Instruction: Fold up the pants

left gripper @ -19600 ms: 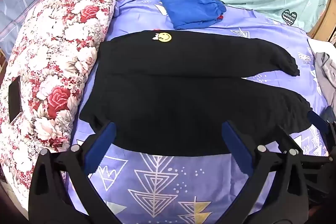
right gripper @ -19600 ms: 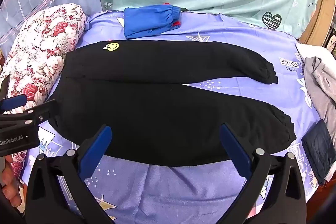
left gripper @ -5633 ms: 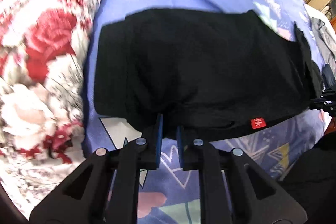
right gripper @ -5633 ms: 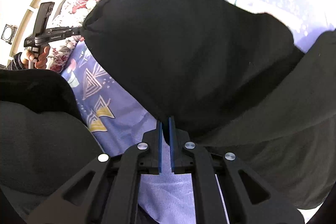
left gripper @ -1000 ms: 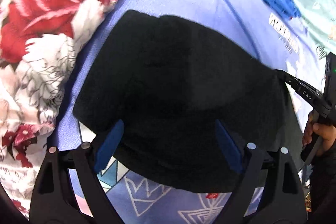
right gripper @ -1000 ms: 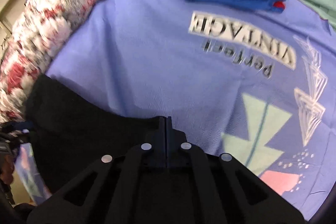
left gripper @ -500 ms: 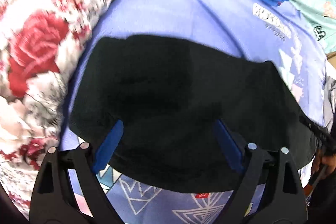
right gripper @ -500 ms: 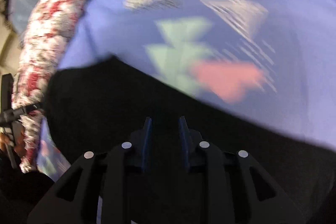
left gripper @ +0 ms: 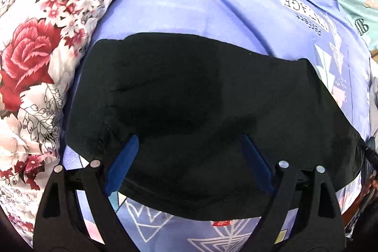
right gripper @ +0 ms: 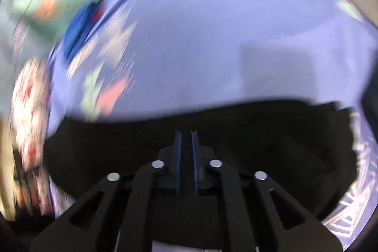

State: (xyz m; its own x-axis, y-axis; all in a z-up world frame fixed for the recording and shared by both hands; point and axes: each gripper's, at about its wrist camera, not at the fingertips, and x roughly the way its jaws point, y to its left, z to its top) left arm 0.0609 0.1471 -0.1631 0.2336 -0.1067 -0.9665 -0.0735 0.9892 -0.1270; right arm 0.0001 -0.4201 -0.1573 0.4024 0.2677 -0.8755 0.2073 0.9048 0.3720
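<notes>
Pants [left gripper: 200, 115] lie as a compact black bundle on our purple bedsheet [left gripper: 193, 4], beside the floral quilt [left gripper: 35, 51]. We risk undoing the fold if the right gripper [right gripper: 186, 137], blurred mid-swing low over the cloth, snags the top layer; its jaws have just been narrowing to a slim gap, and whether cloth sits between them we cannot tell. Our left gripper [left gripper: 189, 145] hangs spread wide above the bundle's near edge, gripping nothing.

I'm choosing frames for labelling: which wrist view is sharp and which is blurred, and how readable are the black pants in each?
Left wrist view: sharp, fisheye-bent at the edges; pants nearly featureless black, few folds showing. Right wrist view: heavy motion smear over the sheet and pillow; pants only a dark mass, fingers crisp.
</notes>
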